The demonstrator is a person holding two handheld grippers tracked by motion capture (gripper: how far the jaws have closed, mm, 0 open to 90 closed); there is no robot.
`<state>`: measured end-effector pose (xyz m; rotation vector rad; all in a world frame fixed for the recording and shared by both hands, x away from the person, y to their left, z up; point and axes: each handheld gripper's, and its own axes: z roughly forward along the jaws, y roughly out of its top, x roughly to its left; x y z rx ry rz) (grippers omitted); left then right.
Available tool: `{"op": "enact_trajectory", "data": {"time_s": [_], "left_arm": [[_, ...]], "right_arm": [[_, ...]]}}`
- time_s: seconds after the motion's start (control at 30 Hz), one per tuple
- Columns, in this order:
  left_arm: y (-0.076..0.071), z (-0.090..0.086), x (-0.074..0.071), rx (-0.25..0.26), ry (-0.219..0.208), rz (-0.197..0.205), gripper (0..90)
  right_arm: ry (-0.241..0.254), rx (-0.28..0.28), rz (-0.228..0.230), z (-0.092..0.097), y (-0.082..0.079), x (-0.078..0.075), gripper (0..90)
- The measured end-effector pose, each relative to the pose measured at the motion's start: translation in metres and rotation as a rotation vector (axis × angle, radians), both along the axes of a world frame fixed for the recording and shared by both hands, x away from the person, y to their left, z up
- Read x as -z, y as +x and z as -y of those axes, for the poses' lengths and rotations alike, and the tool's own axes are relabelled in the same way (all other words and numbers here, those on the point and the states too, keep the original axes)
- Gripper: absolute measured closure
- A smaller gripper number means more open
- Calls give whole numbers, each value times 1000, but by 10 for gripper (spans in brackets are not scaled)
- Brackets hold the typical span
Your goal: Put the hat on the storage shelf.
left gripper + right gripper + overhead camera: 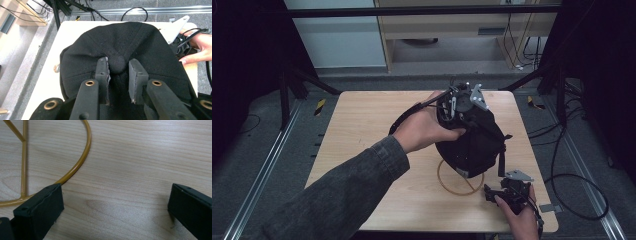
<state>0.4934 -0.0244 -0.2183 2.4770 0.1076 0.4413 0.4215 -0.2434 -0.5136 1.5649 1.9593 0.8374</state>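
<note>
A black cap (472, 142) stands upright near the middle of the wooden table (362, 130), over a gold wire ring (459, 186) that lies flat. My left gripper (456, 104) comes down on the cap's crown. In the left gripper view the jaws of my left gripper (117, 63) are shut on the cap (125, 40), pinching the fabric on either side of its top button (117, 63). My right gripper (493, 192) rests low at the table's front right. In the right gripper view it (115, 197) is open over bare wood, its left jaw touching the gold ring (82, 157).
The table's right edge (532, 150) lies close to the right hand (197, 47). Cables (582, 200) trail on the floor to the right. A black frame leg (287, 95) stands at the far left. A wooden cabinet (452, 30) stands behind the table.
</note>
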Motion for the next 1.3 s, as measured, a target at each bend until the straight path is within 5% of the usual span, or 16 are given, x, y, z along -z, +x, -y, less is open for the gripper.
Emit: {"op": "enact_trajectory", "data": {"time_s": [0.5, 1.3], "left_arm": [[5, 3, 12, -5, 11, -36, 711], [4, 6, 21, -4, 17, -37, 696]], "right_arm": [[-2, -1, 2, 0, 0, 0, 4], [-2, -1, 2, 0, 0, 0, 4]]}}
